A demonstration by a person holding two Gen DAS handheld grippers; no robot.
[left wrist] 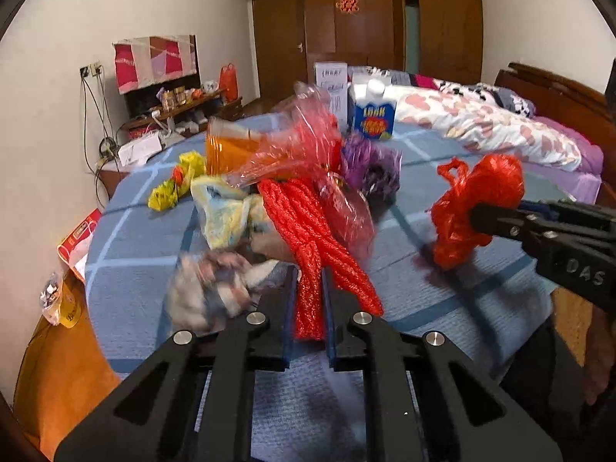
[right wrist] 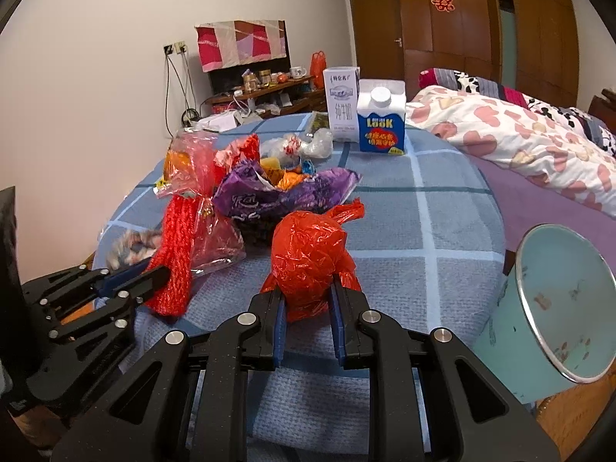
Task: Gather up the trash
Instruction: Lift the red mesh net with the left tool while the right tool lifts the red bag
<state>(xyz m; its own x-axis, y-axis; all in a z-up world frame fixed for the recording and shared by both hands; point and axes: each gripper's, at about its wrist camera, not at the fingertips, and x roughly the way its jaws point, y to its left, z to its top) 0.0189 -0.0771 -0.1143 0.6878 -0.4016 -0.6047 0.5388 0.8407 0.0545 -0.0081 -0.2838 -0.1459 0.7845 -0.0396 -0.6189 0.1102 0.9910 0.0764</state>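
A home bedroom: bed (right wrist: 539, 146) with quilt, wooden wardrobe (right wrist: 462, 19), cluttered shelf (right wrist: 265, 92).

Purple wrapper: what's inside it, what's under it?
The purple wrapper lies open at the top, with orange and yellow scraps showing inside. Something dark sits beneath it, but I cannot identify it. The wrapper also hides the blue checked cloth under it.

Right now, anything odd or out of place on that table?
Crumpled wrappers and bags lie heaped on the blue checked cloth, including a purple wrapper; two cartons stand upright behind. The left gripper pinches red mesh netting; the right gripper holds a balled red bag.
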